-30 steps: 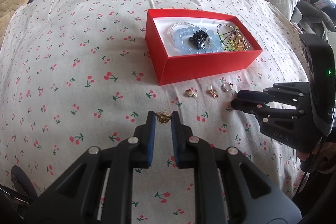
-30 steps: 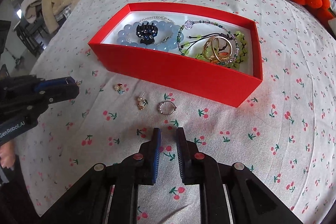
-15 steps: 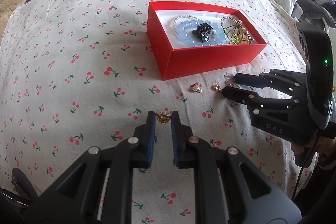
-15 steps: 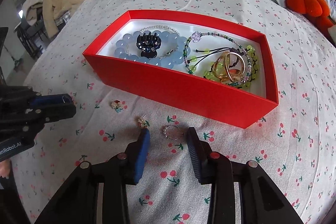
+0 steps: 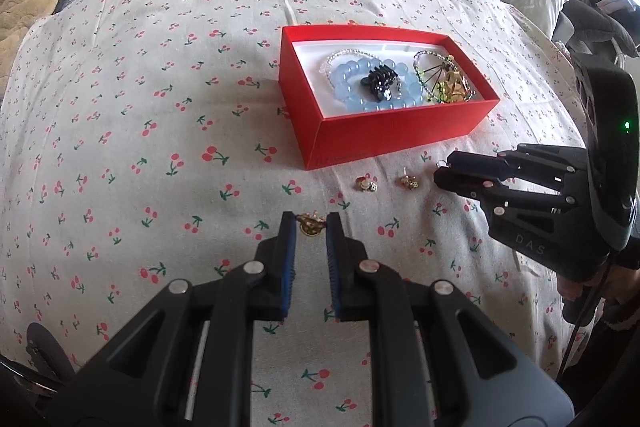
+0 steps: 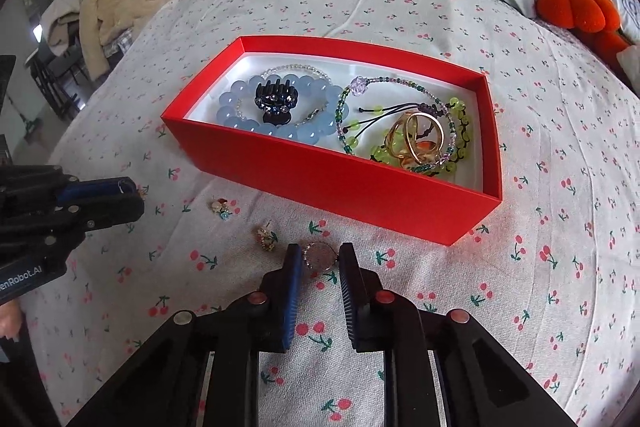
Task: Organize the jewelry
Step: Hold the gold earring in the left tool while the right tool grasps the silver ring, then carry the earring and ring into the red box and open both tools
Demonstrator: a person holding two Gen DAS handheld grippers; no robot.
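On the bed [image 6: 520, 267], just in front of the red box [image 6: 340, 183], a thin ring [image 6: 320, 254] lies flat between the spread fingers of the right gripper [image 6: 320, 259]. The left gripper [image 5: 311, 227] pinches a small gold charm [image 5: 310, 223]. The ring is likely light, stiff and slippery; pinching across its band edges should hold best, since the soft sheet gives underneath.

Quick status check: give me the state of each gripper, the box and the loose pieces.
left gripper: shut on gold brooch
right gripper: open, straddling silver ring
red box: open, no lid, holds bracelets and a hair clip
two earrings: loose on the bedspread, outside the box
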